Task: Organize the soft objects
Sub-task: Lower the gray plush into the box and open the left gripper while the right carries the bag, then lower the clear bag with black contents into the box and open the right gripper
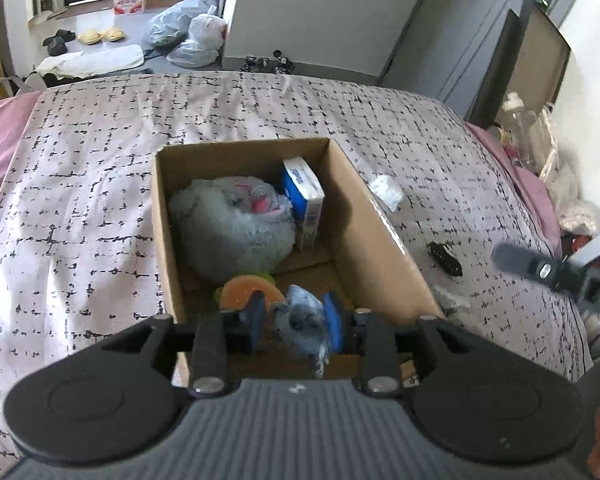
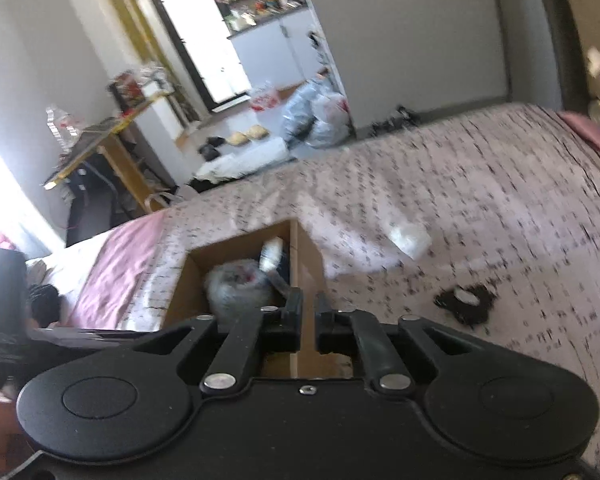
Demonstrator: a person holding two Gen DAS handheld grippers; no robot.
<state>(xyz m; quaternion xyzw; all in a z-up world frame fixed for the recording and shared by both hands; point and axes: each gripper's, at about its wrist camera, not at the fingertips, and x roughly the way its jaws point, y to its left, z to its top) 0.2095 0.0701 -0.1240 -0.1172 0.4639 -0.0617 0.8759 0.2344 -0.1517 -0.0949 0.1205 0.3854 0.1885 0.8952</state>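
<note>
A cardboard box (image 1: 380, 236) sits on the patterned bed. Inside lie a grey plush toy (image 1: 230, 224), a blue-and-white tissue pack (image 1: 304, 196) and an orange-and-green soft toy (image 1: 246, 290). My left gripper (image 1: 298, 320) is shut on a small blue-grey soft toy (image 1: 302, 320) and holds it over the box's near end. My right gripper (image 2: 308, 312) is shut and empty, above the box's right wall (image 2: 306, 256). A white crumpled soft item (image 1: 386, 192) and a black item (image 1: 446, 258) lie on the bed right of the box; both show in the right wrist view (image 2: 410, 238) (image 2: 466, 300).
The bed cover (image 1: 80, 200) spreads wide left of the box. Plastic bags (image 1: 196, 36) and slippers (image 1: 100, 35) lie on the floor beyond the bed. Clutter (image 1: 540, 148) sits at the bed's right edge. A desk (image 2: 100, 152) stands at the far left.
</note>
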